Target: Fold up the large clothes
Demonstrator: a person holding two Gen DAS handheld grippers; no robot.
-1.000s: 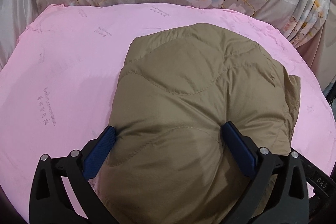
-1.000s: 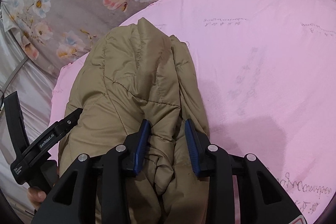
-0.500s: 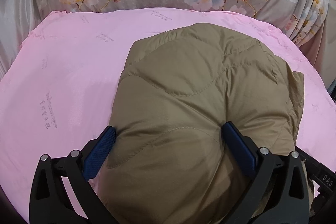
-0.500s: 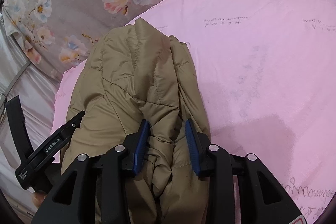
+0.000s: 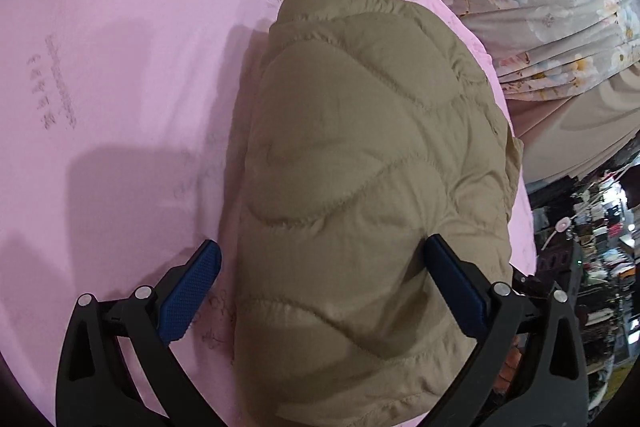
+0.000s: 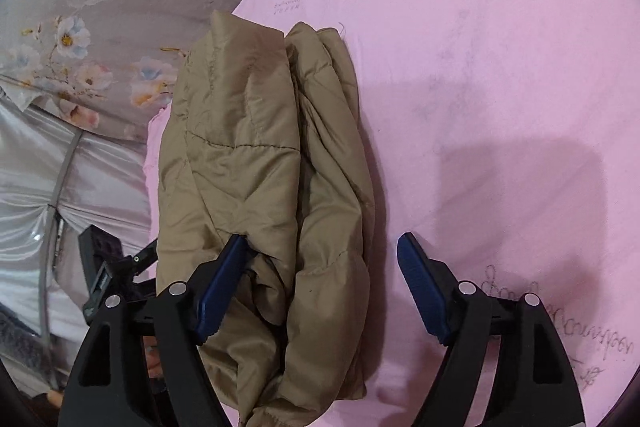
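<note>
Right tongs (image 6: 322,255) wider now — puffy quilted jacket (image 6: 260,187)

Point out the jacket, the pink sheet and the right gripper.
jacket (image 5: 360,155), left wrist view, quilted top.
pink sheet (image 6: 500,87), right wrist view, bare stretch.
right gripper (image 6: 324,251), right wrist view, between opening fingertips.
</note>
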